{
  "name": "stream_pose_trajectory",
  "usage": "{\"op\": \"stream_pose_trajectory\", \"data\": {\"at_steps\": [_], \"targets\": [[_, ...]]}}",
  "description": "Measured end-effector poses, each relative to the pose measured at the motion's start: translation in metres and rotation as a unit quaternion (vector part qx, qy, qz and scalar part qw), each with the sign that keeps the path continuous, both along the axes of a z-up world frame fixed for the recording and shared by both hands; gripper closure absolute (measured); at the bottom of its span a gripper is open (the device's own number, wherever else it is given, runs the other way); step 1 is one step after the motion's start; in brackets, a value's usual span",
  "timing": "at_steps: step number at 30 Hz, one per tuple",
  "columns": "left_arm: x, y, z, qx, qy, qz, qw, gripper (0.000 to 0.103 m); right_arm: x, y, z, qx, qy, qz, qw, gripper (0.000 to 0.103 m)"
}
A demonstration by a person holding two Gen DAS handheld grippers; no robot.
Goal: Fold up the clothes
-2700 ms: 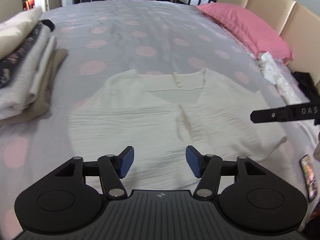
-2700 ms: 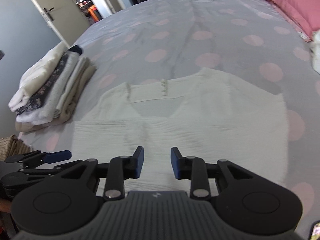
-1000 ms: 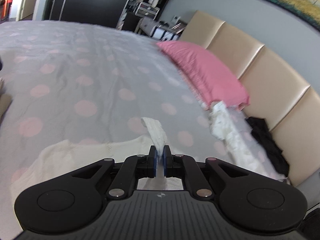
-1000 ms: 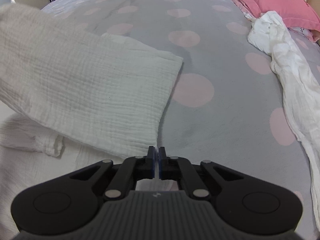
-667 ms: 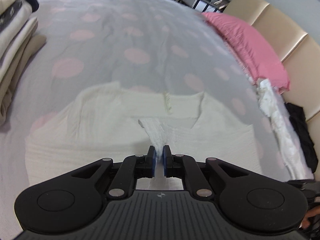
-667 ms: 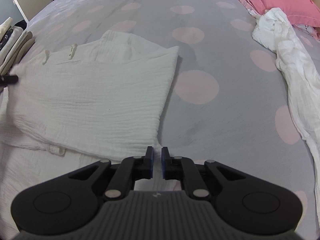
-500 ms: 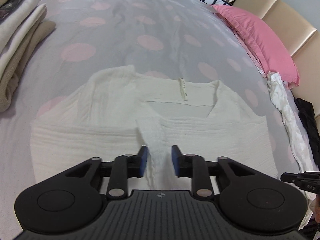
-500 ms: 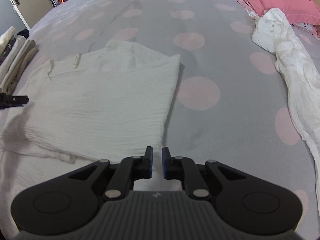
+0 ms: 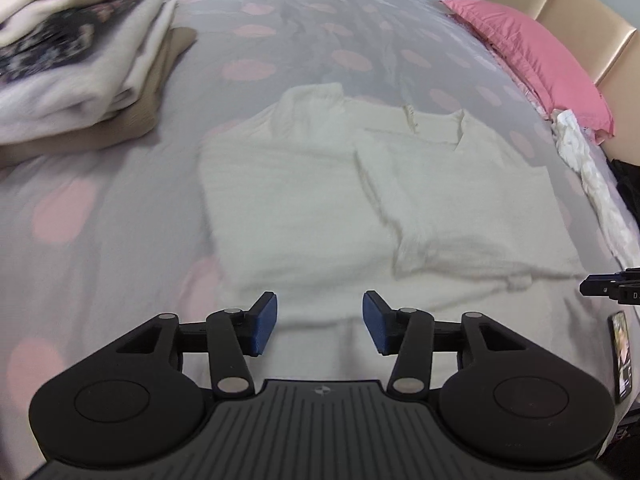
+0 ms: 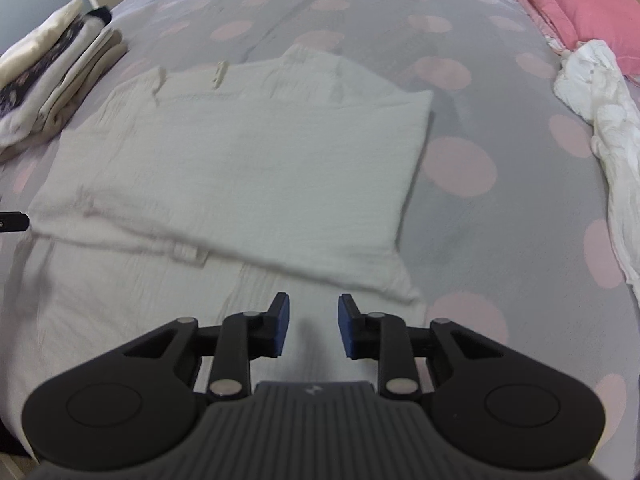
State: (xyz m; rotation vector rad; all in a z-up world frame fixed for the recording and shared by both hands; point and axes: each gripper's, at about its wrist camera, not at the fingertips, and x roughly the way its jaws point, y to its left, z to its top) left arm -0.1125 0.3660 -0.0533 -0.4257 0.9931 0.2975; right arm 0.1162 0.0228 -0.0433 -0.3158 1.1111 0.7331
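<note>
A cream crinkled blouse (image 9: 320, 184) lies flat on the grey bedspread with pink dots (image 9: 120, 184). Its right side is folded over onto the middle (image 9: 460, 196); it also shows in the right wrist view (image 10: 240, 168). My left gripper (image 9: 319, 322) is open and empty, held just above the blouse's near hem. My right gripper (image 10: 310, 324) is open and empty over the near hem at the right side. The tip of the right gripper shows at the right edge of the left wrist view (image 9: 608, 288).
A stack of folded clothes (image 9: 68, 64) sits at the left, also seen in the right wrist view (image 10: 52, 76). A pink pillow (image 9: 532, 52) and a crumpled white garment (image 10: 600, 108) lie at the right. A phone (image 9: 622, 356) lies near the bed's edge.
Both grippers let go of the blouse's right side after laying it over the middle, opened wider, and pulled back toward the near hem.
</note>
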Motion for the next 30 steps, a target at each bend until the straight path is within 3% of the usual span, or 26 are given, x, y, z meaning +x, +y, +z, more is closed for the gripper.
{"op": "stream_pose_trajectory", "data": {"at_steps": [4, 14, 22, 30], "targets": [[-0.034, -0.007, 0.000, 0.013, 0.013, 0.009, 0.9998, 0.054, -0.021, -0.008, -0.004, -0.005, 0.002, 0.034, 0.999, 0.058], [-0.095, -0.028, -0.009, 0.008, 0.047, 0.017, 0.9987, 0.050, -0.063, -0.053, -0.013, -0.040, -0.005, 0.067, 0.997, 0.050], [-0.107, -0.052, -0.026, -0.003, 0.096, -0.009, 0.9954, 0.050, -0.080, -0.075, -0.022, -0.077, -0.018, 0.077, 0.994, 0.042], [-0.123, -0.067, -0.043, -0.006, 0.128, -0.023, 0.9914, 0.053, -0.080, -0.082, -0.039, -0.096, 0.017, 0.074, 0.993, 0.042]]}}
